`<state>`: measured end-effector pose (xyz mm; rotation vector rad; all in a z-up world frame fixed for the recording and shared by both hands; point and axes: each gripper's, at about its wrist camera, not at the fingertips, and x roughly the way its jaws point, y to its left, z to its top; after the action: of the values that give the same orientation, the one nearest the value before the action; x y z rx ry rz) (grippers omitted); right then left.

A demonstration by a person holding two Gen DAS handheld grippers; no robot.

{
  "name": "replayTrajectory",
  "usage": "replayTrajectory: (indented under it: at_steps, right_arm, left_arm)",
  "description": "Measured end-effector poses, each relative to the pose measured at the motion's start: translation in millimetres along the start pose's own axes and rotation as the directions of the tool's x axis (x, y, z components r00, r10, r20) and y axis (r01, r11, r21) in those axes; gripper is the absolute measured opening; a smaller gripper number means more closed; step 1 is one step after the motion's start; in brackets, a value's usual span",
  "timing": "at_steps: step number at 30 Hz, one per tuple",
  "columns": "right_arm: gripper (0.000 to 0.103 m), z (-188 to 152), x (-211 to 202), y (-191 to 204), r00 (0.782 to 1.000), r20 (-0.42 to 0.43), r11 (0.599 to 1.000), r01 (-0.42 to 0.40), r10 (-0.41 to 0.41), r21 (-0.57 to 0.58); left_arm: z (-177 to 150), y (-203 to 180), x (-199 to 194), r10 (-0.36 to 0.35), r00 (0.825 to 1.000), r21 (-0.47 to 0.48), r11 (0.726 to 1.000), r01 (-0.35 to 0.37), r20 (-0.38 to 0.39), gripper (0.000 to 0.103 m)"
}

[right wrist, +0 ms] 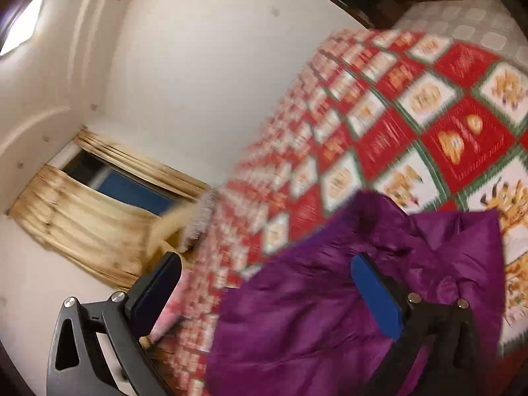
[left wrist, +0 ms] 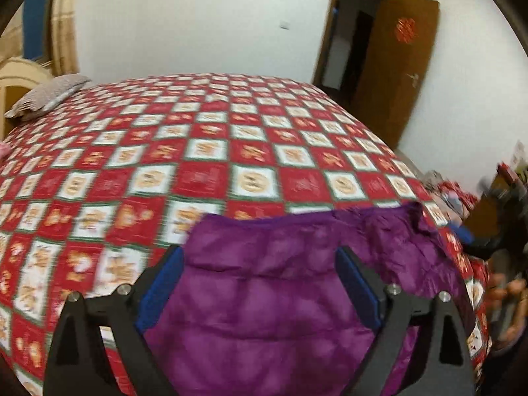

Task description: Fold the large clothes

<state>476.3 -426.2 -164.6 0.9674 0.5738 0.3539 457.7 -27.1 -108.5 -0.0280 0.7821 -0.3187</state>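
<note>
A purple quilted puffer jacket (left wrist: pixel 274 300) lies on the near edge of a bed with a red and white checked cover (left wrist: pixel 198 151). My left gripper (left wrist: pixel 260 257) is open, its blue-padded fingers wide apart above the jacket. In the right wrist view the same jacket (right wrist: pixel 313 303) lies crumpled on the cover (right wrist: pixel 429 115). My right gripper (right wrist: pixel 267 264) is open and tilted, its right finger over the jacket and its left finger off the bed's side. Neither gripper holds cloth. Both views are blurred.
A grey pillow (left wrist: pixel 49 95) lies at the bed's far left. A brown door (left wrist: pixel 392 66) stands open behind the bed. Clutter (left wrist: pixel 462 198) sits at the right of the bed. A curtained window (right wrist: pixel 109 204) shows in the right wrist view.
</note>
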Motion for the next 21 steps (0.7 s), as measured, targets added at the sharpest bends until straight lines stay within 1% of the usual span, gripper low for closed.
replayTrajectory:
  at_steps: [1,2,3,4,6,9,10,11,12,13,14,15,16,17,19,21]
  right_arm:
    - [0.102,0,-7,9,1.0,0.002,0.999,0.03,-0.03,-0.031]
    - [0.102,-2,-11,22,0.996,-0.009,0.992,0.091,-0.092,-0.093]
    - [0.102,-9,-9,38,0.981,-0.041,0.963,0.179,-0.191,-0.202]
    - [0.102,-15,-5,46,0.968,-0.052,0.937,0.224,-0.246,-0.269]
    - [0.102,-37,12,63,0.937,-0.03,0.865,0.308,-0.348,-0.396]
    - [0.102,-59,40,64,0.929,-0.018,0.841,0.327,-0.37,-0.431]
    - [0.102,-68,52,64,0.92,-0.006,0.825,0.348,-0.391,-0.446]
    - [0.102,-75,65,62,0.906,0.014,0.797,0.38,-0.424,-0.47]
    - [0.102,-85,80,60,0.883,0.04,0.758,0.424,-0.468,-0.497]
    - [0.102,-91,89,56,0.87,0.053,0.737,0.446,-0.49,-0.509]
    - [0.102,-97,99,49,0.85,0.069,0.708,0.476,-0.521,-0.521]
    - [0.101,-104,108,39,0.825,0.092,0.674,0.515,-0.558,-0.53]
    - [0.101,-106,112,33,0.81,0.106,0.653,0.534,-0.576,-0.536]
    - [0.101,-111,114,27,0.796,0.119,0.633,0.553,-0.594,-0.542]
    - [0.101,-110,115,15,0.795,0.126,0.644,0.563,-0.593,-0.518]
    - [0.101,-109,117,12,0.79,0.125,0.642,0.569,-0.6,-0.513]
  left_arm:
    - [-4,-8,4,0.003,1.0,0.012,1.0,-0.003,0.0,0.094]
    - [-7,-13,7,0.012,1.0,0.021,1.0,-0.012,0.001,0.094]
    - [-10,-19,11,0.021,1.0,0.031,0.999,-0.021,0.001,0.094]
    - [-14,-24,17,0.035,0.999,0.038,0.999,-0.035,0.001,0.094]
    - [-19,-33,26,0.077,0.997,0.055,0.995,-0.077,0.004,0.094]
    - [-26,-48,40,0.154,0.988,0.11,0.982,-0.153,0.004,0.094]
    - [-30,-52,45,0.211,0.977,0.132,0.968,-0.211,0.017,0.095]
    - [-34,-55,49,0.257,0.966,0.156,0.953,-0.259,0.033,0.096]
    - [-39,-57,53,0.292,0.955,0.184,0.938,-0.295,0.042,0.1]
    - [-44,-58,57,0.319,0.947,0.207,0.924,-0.321,0.046,0.102]
    - [-49,-58,62,0.335,0.941,0.224,0.914,-0.337,0.049,0.103]
    - [-52,-57,65,0.333,0.942,0.225,0.915,-0.335,0.048,0.103]
    - [-54,-53,68,0.319,0.947,0.206,0.925,-0.321,0.041,0.103]
    - [-54,-46,69,0.295,0.955,0.167,0.941,-0.295,0.027,0.103]
    - [-54,-37,72,0.26,0.966,0.121,0.958,-0.259,0.01,0.103]
    - [-56,-33,75,0.231,0.973,0.098,0.968,-0.231,0.008,0.103]
